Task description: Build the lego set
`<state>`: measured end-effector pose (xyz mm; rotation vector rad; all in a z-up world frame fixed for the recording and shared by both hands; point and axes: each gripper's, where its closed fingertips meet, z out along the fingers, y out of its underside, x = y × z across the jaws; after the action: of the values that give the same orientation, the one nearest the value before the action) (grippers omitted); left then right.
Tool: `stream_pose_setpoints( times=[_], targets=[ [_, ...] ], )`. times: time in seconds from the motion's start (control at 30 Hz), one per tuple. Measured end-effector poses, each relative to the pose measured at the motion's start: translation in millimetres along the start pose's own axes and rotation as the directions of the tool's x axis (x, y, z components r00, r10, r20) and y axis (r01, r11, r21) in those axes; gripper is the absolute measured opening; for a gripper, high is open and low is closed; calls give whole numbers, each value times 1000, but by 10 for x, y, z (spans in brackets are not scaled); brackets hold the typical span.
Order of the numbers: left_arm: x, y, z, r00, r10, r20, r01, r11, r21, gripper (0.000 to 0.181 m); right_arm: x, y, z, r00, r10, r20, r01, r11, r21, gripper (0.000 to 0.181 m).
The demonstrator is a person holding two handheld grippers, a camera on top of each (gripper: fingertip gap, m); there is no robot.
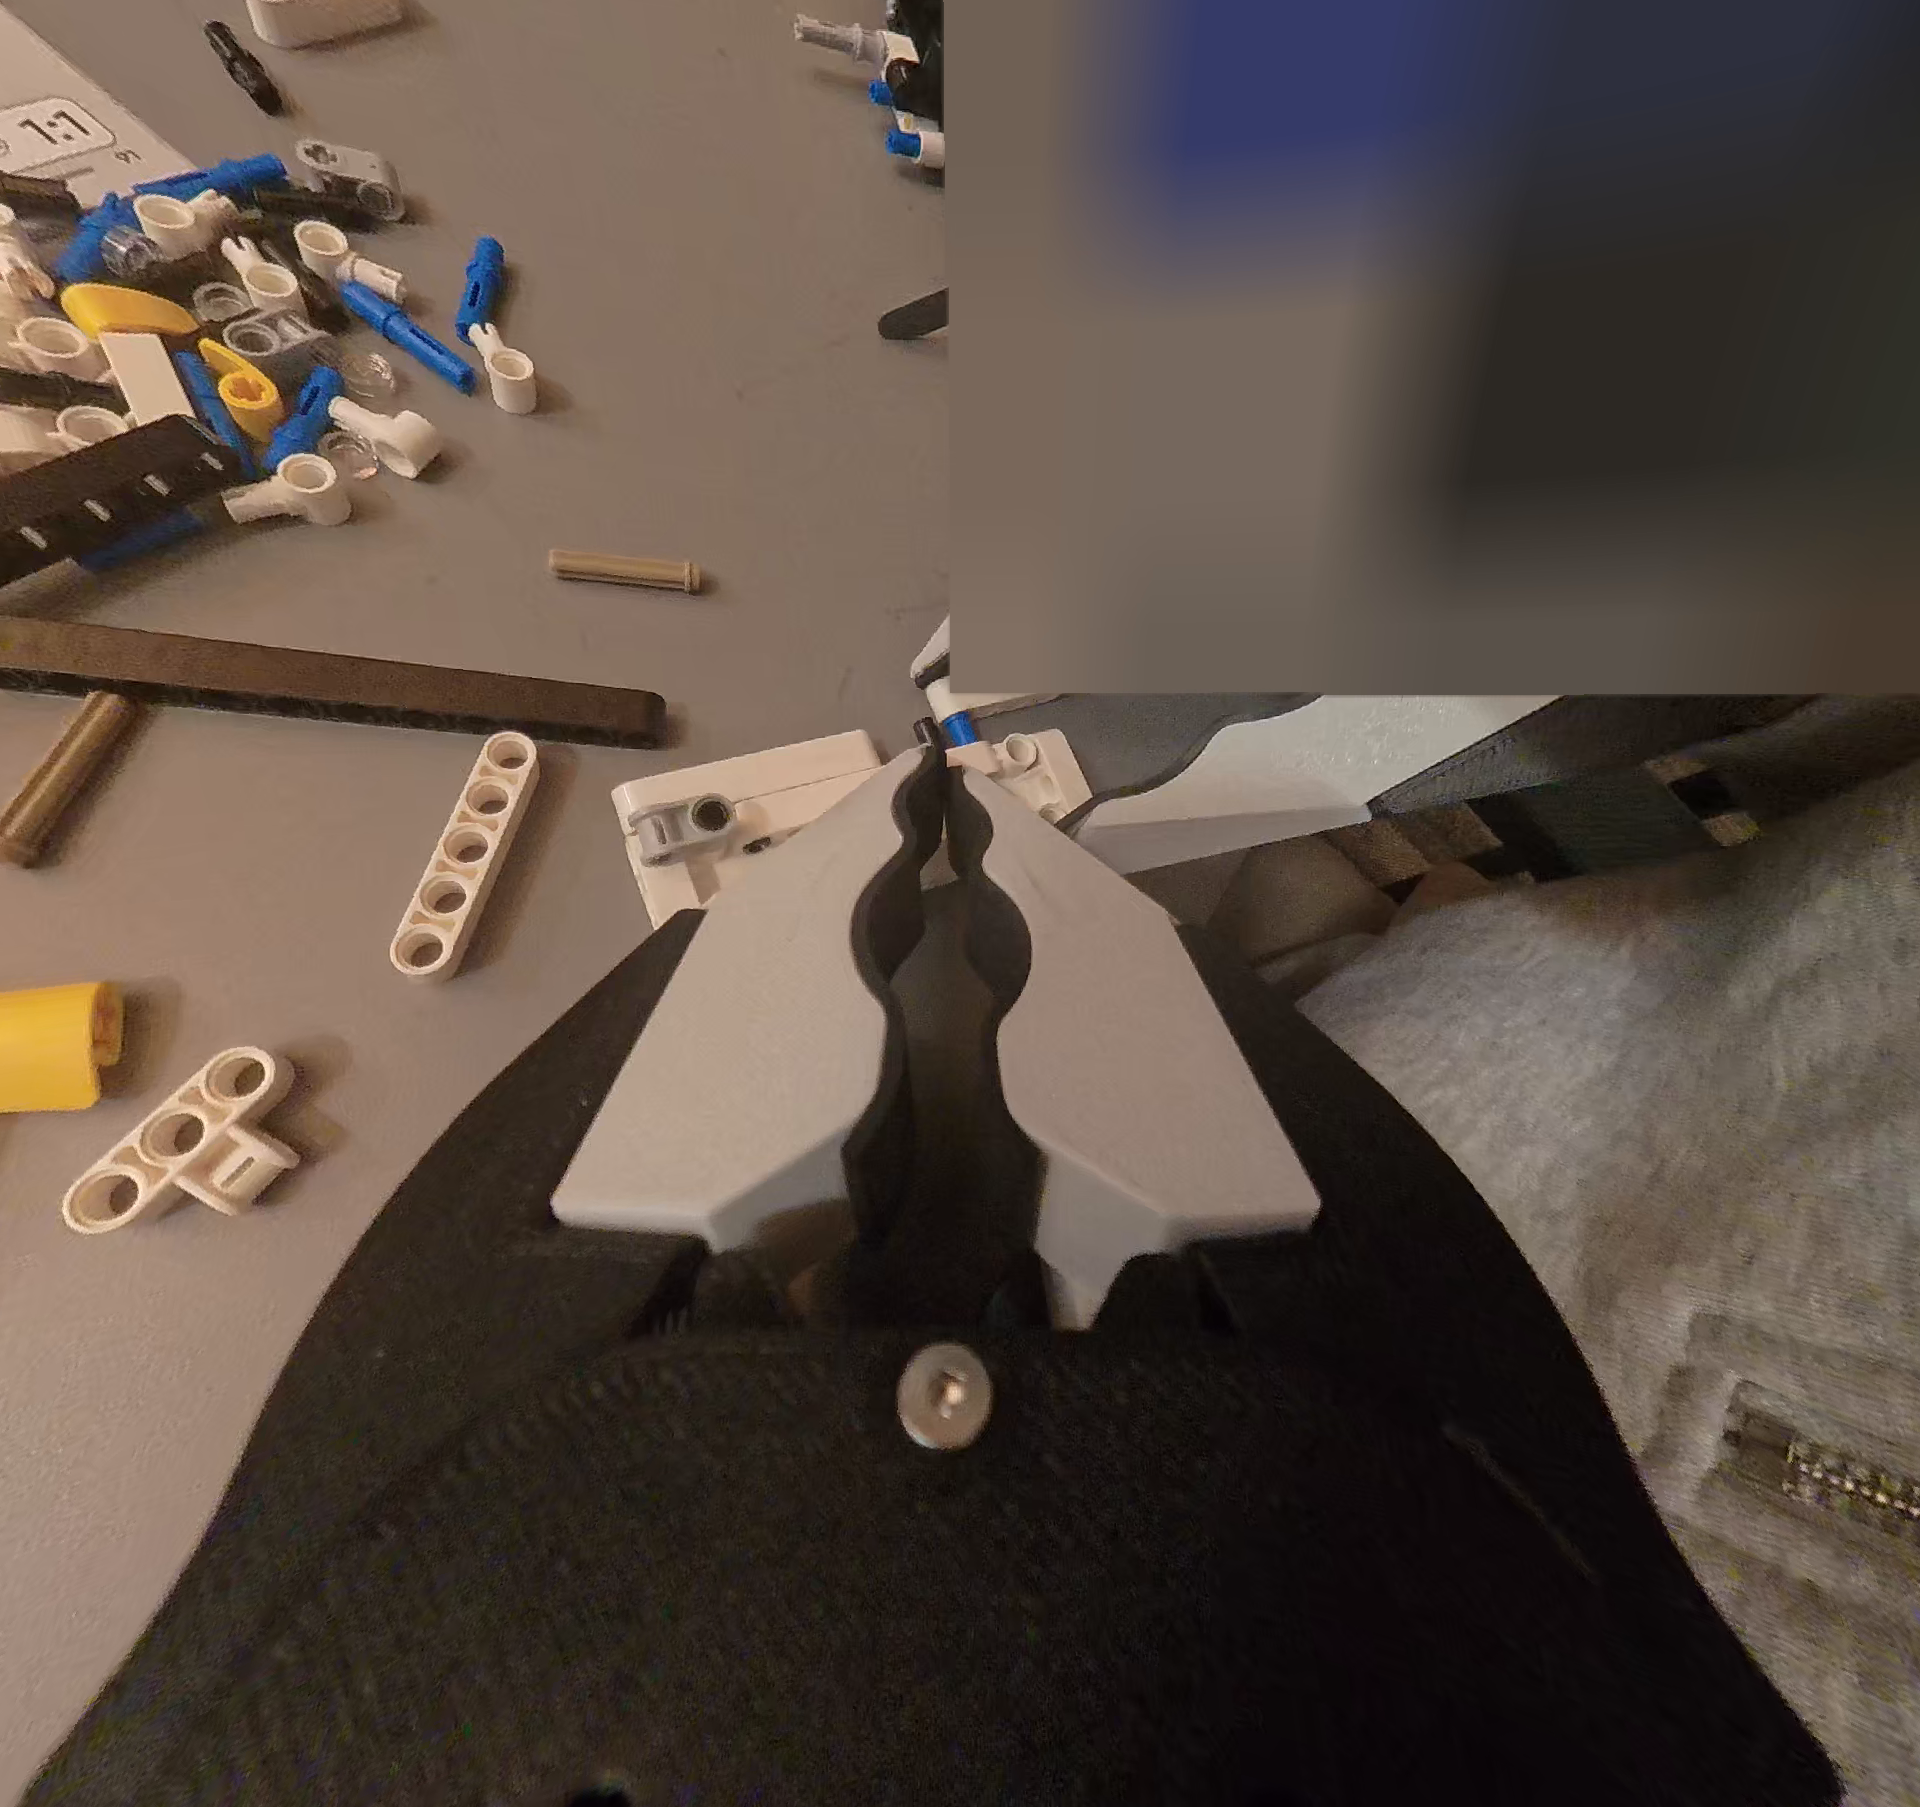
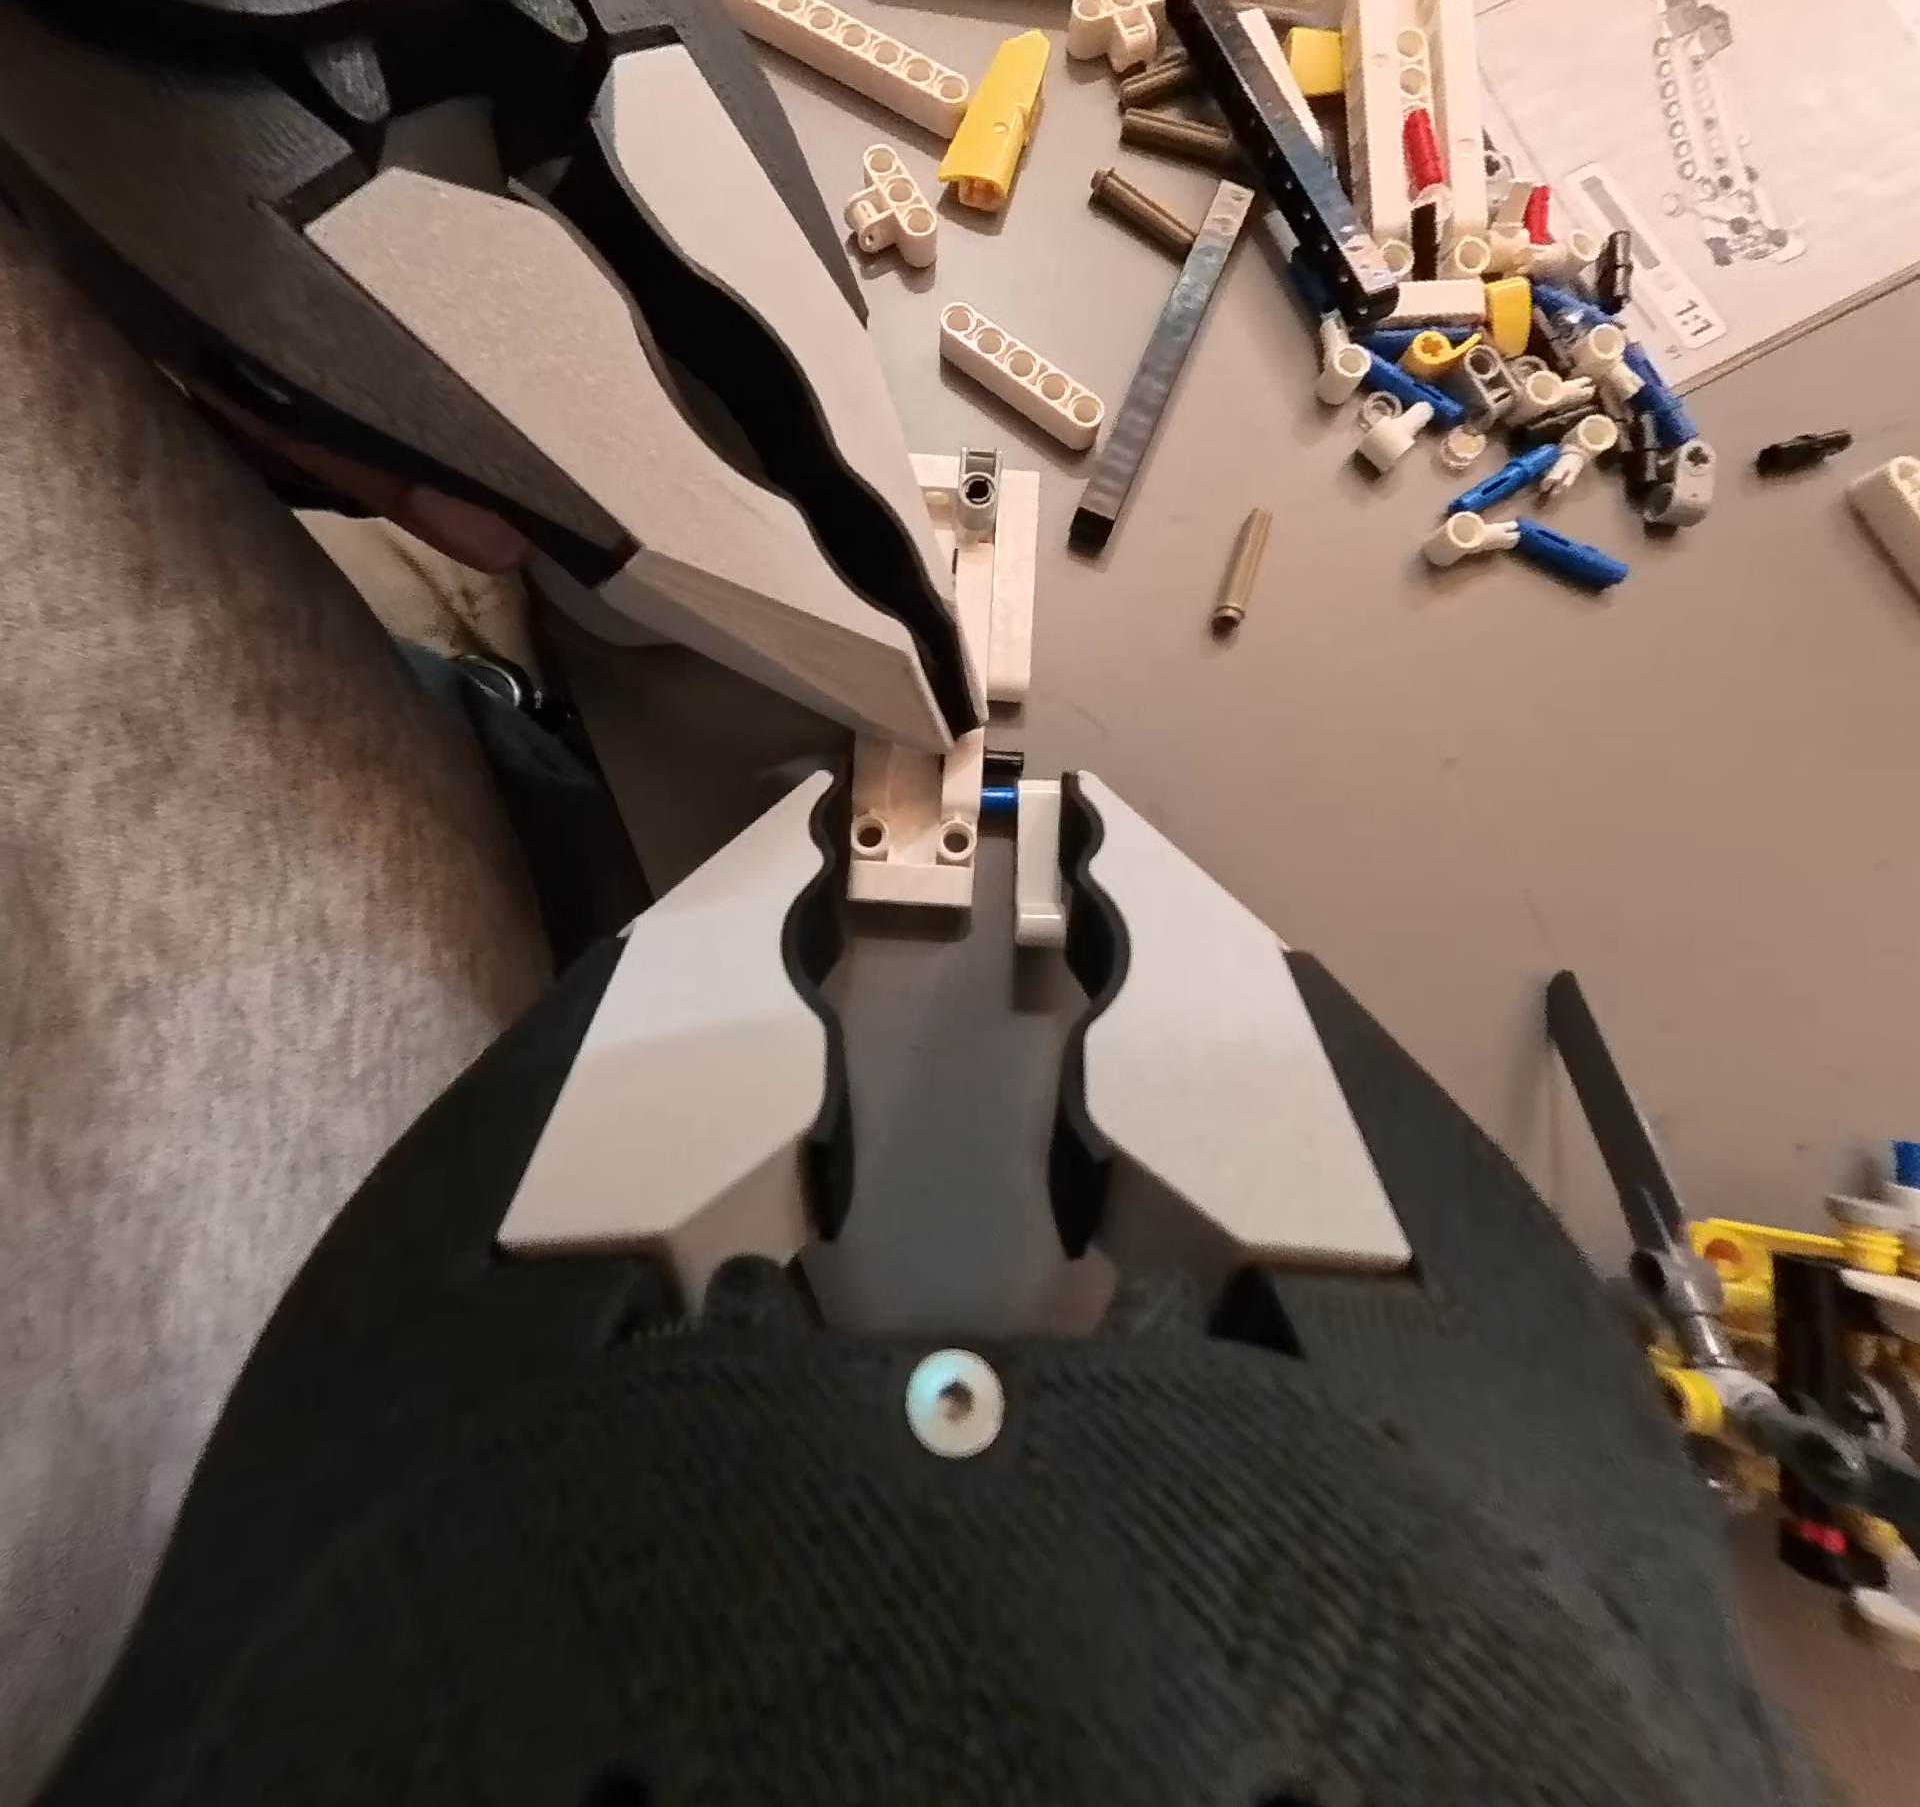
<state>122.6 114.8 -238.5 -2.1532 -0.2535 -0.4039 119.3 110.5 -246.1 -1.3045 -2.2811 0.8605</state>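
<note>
The left gripper (image 1: 940, 770) has its jaws pressed nearly together on the edge of a white sub-assembly (image 2: 914, 822) at the near edge of the grey table (image 2: 1351, 822), apparently to steady it while a part goes on. In the right wrist view this same gripper (image 2: 961, 718) comes in from the upper left, its tips pinching the white block's top edge. The right gripper (image 2: 951, 822) has its jaws spread wide around the block and a small light grey piece (image 2: 1039, 874) that sits on a blue pin (image 2: 1000, 799) sticking out of the block's side; a black pin (image 2: 1004, 758) shows just above. The wide stance suggests it is placed to squeeze the grey piece home along the pin, though whether its pads touch anything cannot be told. Loose parts wait well apart: a white five-hole beam (image 2: 1023, 375), a tan axle (image 2: 1242, 573), a pile of blue and white connectors (image 2: 1507, 386) beside the instruction booklet (image 2: 1704, 147).
</note>
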Motion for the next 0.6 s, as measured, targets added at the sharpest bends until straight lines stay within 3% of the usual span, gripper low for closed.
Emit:
stream_pose_setpoints(
  times=[0.6],
  targets=[
    [-2, 1, 1, 1000, -1, -1, 1, 1000, -2, 0, 2, 11, -11, 998, -37, 50, 36, 999, 27, 39]
  ],
)
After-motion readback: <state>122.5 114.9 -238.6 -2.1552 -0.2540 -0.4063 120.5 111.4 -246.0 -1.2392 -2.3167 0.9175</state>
